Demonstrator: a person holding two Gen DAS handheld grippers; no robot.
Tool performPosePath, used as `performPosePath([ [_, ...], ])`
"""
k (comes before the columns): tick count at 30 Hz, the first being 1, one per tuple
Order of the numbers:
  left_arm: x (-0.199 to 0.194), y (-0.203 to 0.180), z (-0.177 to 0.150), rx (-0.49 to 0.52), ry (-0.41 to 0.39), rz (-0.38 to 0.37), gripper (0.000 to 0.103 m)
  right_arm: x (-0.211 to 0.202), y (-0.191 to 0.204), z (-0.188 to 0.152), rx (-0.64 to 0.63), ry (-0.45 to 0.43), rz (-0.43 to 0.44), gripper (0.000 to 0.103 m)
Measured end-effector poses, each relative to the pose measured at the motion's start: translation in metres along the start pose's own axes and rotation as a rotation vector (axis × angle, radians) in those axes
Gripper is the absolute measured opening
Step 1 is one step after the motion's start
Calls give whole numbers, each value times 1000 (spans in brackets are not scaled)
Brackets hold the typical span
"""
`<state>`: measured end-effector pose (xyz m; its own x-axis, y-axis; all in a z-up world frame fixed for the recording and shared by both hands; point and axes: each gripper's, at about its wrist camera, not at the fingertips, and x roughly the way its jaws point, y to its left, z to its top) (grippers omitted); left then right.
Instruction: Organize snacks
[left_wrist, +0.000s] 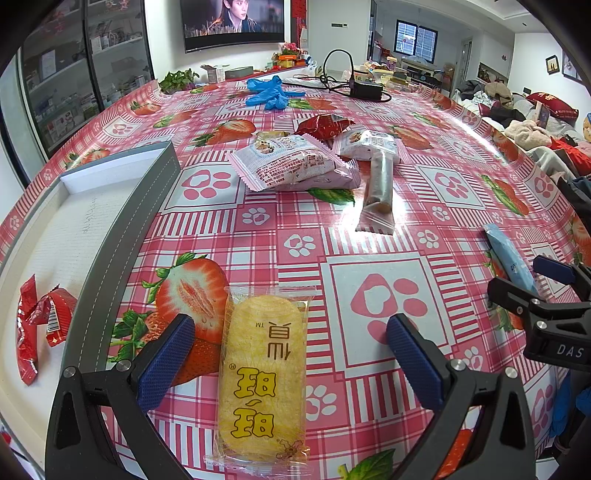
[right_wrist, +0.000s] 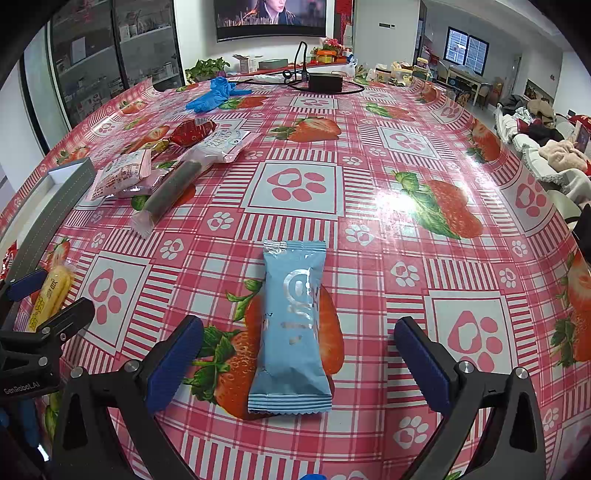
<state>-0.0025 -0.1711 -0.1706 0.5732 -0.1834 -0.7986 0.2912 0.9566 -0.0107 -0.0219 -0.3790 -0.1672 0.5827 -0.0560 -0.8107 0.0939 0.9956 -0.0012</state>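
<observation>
My left gripper (left_wrist: 290, 354) is open, its blue pads on either side of a yellow rice-cracker packet (left_wrist: 264, 373) lying on the table. My right gripper (right_wrist: 297, 360) is open around a light blue snack packet (right_wrist: 291, 325) lying flat; this packet also shows in the left wrist view (left_wrist: 511, 258). A grey-rimmed white box (left_wrist: 122, 236) stands at the left and holds red wrappers (left_wrist: 40, 317). Further back lie pink-white packets (left_wrist: 295, 166), a long stick snack (left_wrist: 376, 188) and a red packet (left_wrist: 325, 125).
The table has a pink strawberry and paw-print cloth (right_wrist: 369, 229). Blue gloves (left_wrist: 271, 92) and a black power adapter with cable (left_wrist: 364, 88) lie at the far end. A plant (left_wrist: 177, 79) stands at the far left edge. A sofa with clothes (left_wrist: 535, 125) is to the right.
</observation>
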Motion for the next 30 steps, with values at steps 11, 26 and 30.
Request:
performPosePath([
  [11,0,0,0,0,0,0,103,0,0,0,0,0,0,103],
  [26,1,0,4,-1,45,4,103,1,-2,4,-11,39,8,103],
  [30,3,-3,10,0,124,1,102,7,-1,15,-13,131,9,103],
])
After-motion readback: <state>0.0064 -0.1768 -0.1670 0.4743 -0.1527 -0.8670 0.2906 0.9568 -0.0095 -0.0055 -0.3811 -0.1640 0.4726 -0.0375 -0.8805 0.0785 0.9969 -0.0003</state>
